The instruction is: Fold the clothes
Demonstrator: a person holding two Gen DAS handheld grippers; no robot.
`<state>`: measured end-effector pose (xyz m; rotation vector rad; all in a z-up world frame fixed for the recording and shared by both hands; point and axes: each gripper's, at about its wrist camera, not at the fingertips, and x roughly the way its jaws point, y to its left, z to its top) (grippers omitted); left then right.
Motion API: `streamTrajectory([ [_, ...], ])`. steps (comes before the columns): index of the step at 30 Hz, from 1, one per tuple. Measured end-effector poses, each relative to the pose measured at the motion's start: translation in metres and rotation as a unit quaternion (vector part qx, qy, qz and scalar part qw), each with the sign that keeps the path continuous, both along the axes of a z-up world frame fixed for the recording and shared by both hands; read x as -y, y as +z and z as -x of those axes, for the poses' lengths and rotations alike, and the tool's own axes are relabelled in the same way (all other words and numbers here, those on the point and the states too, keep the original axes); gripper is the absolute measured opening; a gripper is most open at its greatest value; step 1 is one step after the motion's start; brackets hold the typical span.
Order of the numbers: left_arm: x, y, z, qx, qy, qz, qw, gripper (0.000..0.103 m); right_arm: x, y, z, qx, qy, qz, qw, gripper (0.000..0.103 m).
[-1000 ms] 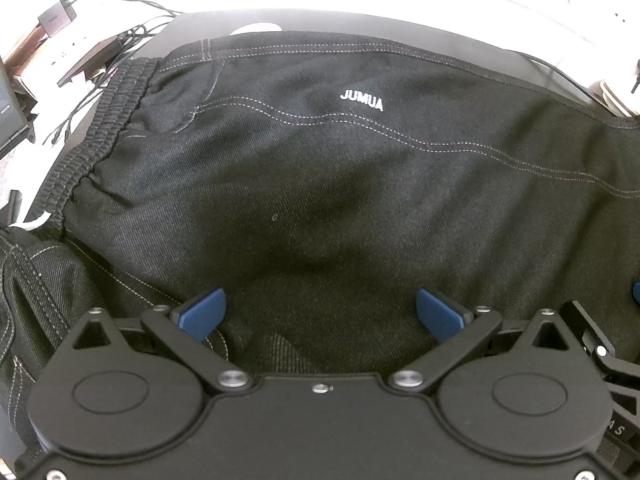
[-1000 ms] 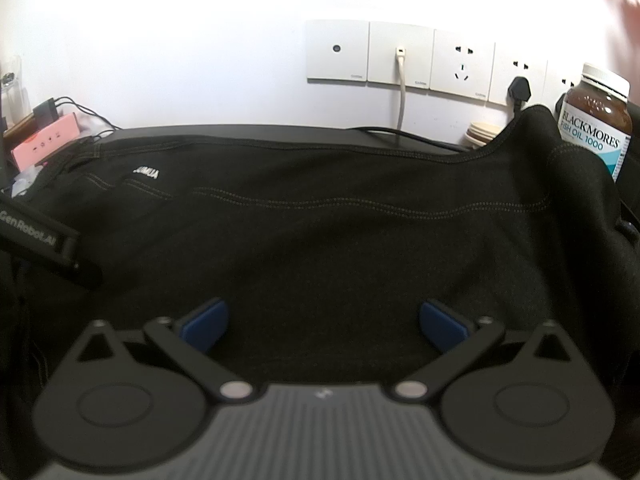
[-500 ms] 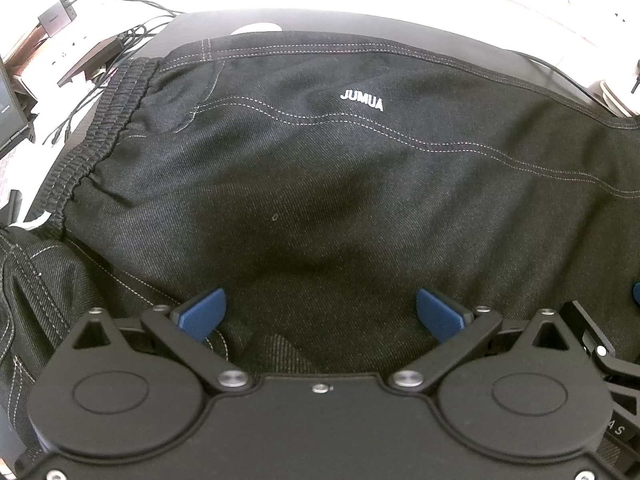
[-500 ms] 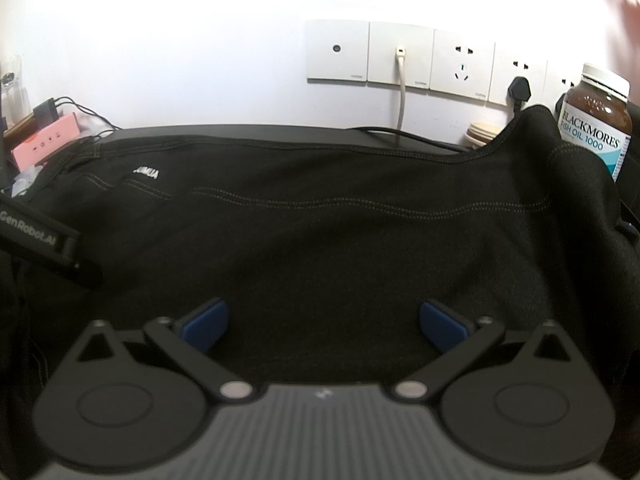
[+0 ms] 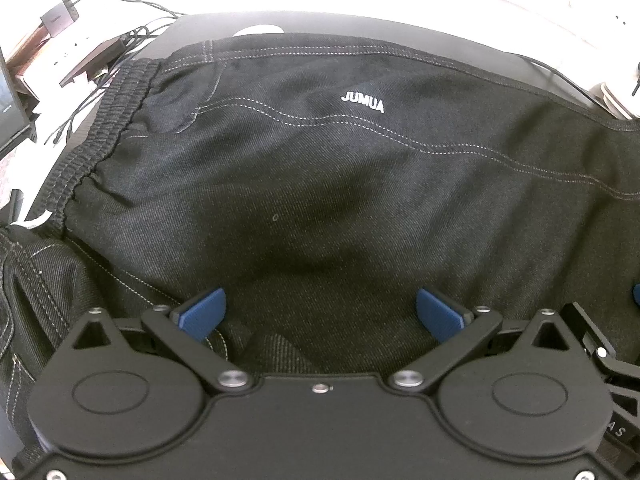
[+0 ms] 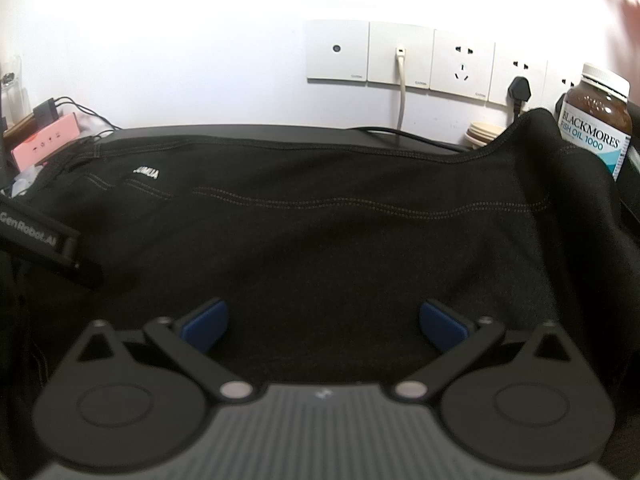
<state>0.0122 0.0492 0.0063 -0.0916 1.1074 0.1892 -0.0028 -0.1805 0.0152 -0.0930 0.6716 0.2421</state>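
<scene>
Your black trousers lie spread across the table, unfolded. Your left gripper and right gripper gape apart, empty; next, pinch the near edge.

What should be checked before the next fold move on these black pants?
1. Left tool open, nothing between its pads: ok.
2. Right tool open, nothing between its pads: ok.
3. Black pants spread on the table, waistband at left: ok.
4. Fabric flat: not ok, the far right end is draped up against the fish oil bottle.
5. Black cable clear of the pants' far edge: cannot tell.
</scene>
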Motion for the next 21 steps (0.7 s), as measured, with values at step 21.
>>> streamTrajectory([
  [21,0.0005,-0.0004,0.0014,0.004,0.0,0.0,1.0,0.103,-0.0003,0.0,0.0003,0.0,0.0,0.0,1.0,0.102],
])
